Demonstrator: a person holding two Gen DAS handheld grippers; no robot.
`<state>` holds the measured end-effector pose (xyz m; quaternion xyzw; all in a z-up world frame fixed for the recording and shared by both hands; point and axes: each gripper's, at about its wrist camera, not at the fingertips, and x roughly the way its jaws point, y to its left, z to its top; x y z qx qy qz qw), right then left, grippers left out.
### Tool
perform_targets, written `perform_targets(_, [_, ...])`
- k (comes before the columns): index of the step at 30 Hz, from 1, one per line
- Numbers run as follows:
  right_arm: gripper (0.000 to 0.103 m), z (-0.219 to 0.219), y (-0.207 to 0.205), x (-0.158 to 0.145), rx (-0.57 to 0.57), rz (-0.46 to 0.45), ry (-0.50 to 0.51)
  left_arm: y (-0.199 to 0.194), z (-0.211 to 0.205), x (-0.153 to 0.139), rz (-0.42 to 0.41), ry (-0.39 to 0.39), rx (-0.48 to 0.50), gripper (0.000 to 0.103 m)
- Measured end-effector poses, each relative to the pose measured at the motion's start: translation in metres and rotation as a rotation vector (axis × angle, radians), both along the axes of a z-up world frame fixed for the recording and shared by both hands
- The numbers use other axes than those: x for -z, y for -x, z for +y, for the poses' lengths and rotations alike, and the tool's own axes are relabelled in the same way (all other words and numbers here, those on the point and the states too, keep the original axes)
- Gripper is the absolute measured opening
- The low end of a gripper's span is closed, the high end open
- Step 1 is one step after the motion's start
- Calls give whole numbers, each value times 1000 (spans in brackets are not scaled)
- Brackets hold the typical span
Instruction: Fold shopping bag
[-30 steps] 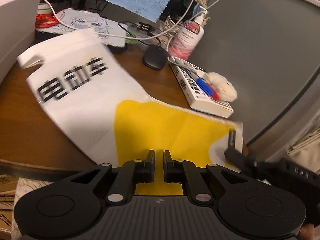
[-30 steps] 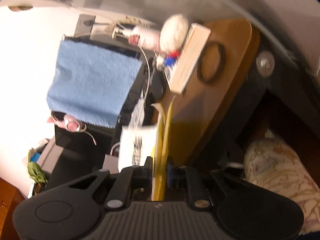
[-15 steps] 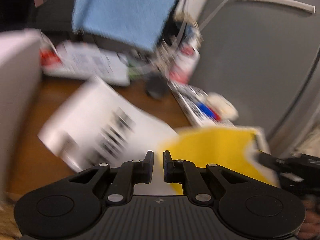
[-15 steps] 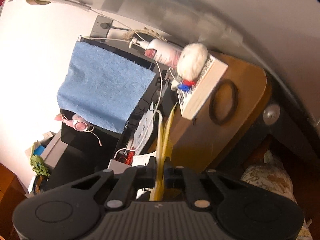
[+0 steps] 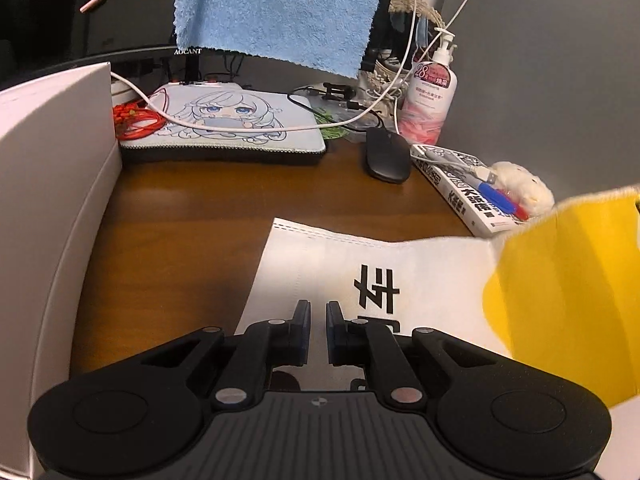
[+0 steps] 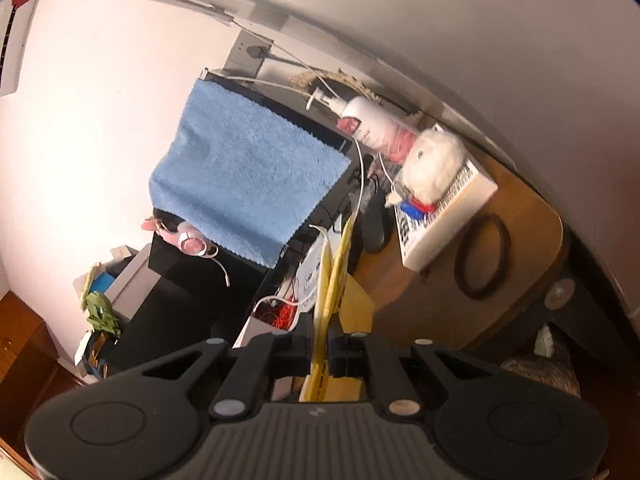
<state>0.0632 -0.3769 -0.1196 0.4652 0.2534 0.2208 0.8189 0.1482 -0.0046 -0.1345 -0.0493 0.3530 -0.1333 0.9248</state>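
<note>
Yellow-white shopping bag lengthwise across desk

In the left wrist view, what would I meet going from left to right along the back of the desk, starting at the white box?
White box → red cable bundle → illustrated mouse pad → black mouse → pump bottle.

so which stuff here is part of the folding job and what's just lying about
Job: shopping bag, right gripper shut on its yellow end, left gripper over the white part.

Lying about: mouse, lotion bottle, book, blue towel, mouse pad.
</note>
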Motion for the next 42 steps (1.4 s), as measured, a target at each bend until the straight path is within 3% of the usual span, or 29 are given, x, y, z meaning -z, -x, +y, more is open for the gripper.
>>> perform_targets(14, [7, 56, -33, -21, -34, -78, 62, 9, 3, 5, 48, 143, 7, 8])
perform_targets(22, [11, 110, -70, -6, -105, -29, 125, 10, 12, 10, 61, 228, 3, 8])
perform_targets(30, [17, 135, -87, 20, -169, 22, 64, 13, 22, 15, 72, 304, -4, 8])
perform_targets(31, [18, 138, -87, 24, -175, 26, 51, 13, 22, 15, 74, 311, -5, 8])
perform_targets(36, [61, 145, -83, 37, -203, 43, -26, 13, 25, 17, 76, 332, -8, 7])
perform_targets(38, [67, 143, -80, 41, -201, 55, -31, 13, 26, 17, 75, 335, -10, 6])
perform_targets(42, [63, 140, -74, 48, -196, 78, -39, 13, 27, 18, 75, 342, -12, 5])
